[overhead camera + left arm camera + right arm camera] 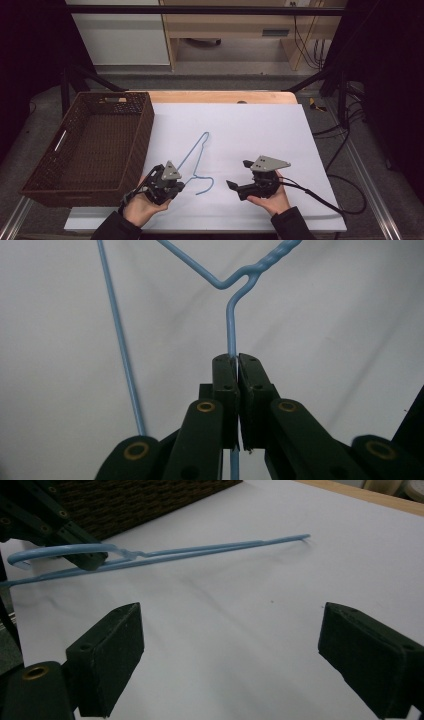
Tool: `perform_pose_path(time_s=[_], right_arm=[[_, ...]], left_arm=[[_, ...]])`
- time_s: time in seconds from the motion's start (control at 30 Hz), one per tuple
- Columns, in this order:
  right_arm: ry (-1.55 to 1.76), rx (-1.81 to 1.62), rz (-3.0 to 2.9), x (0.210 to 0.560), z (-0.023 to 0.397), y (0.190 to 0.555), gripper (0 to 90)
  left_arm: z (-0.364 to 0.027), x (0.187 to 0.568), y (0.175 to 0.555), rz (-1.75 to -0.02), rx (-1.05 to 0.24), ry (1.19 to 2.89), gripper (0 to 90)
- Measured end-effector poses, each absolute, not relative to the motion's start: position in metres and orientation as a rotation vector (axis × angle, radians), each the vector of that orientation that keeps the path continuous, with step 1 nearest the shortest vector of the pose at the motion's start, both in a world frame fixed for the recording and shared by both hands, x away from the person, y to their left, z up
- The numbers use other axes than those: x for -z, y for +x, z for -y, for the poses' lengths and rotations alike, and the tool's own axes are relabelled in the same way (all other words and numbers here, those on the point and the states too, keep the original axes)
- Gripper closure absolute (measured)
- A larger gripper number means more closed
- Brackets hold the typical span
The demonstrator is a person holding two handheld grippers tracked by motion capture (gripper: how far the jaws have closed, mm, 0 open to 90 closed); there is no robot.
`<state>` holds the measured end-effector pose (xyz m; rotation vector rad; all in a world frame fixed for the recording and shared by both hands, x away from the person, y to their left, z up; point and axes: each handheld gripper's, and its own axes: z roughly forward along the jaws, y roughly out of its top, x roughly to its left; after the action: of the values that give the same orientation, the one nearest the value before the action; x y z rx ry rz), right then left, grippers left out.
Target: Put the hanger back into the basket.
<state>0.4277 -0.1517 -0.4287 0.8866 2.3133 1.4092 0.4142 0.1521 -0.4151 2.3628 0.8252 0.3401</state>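
Observation:
A light blue wire hanger (196,156) lies on the white sheet (260,130), its hook curling toward the front. My left gripper (181,182) is shut on the wire just below the hanger's twisted neck. In the left gripper view the jaws are pressed together on the thin blue wire of the hanger (231,325), which rises from between the left gripper's tips (237,360). My right gripper (239,174) is held to the right of the hook, open with nothing between its fingers. In the right gripper view the right gripper (232,635) faces the hanger (200,550) and the left gripper (80,557) clamped on it.
A dark brown woven basket (145,130) stands at the left of the sheet, seen again as the basket (125,500) in the right gripper view. The wooden table edge (220,96) runs behind the sheet. Cables (345,195) trail off the right side.

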Motion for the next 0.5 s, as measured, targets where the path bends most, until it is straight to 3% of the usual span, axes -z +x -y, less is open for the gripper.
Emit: perform_pose_path(time_s=[0.2, 0.5], right_arm=[[0.844, -1.436, -2.333, 0.430, 0.130, 0.429, 16.5], [0.770, -1.478, -2.383, 0.437, 0.110, 0.431, 34.0]], left_arm=[[-0.153, 0.414, 0.414, -0.829, -0.336, 2.365, 87.3], [-0.153, 0.415, 0.415, -0.828, -0.334, 2.366, 87.2]])
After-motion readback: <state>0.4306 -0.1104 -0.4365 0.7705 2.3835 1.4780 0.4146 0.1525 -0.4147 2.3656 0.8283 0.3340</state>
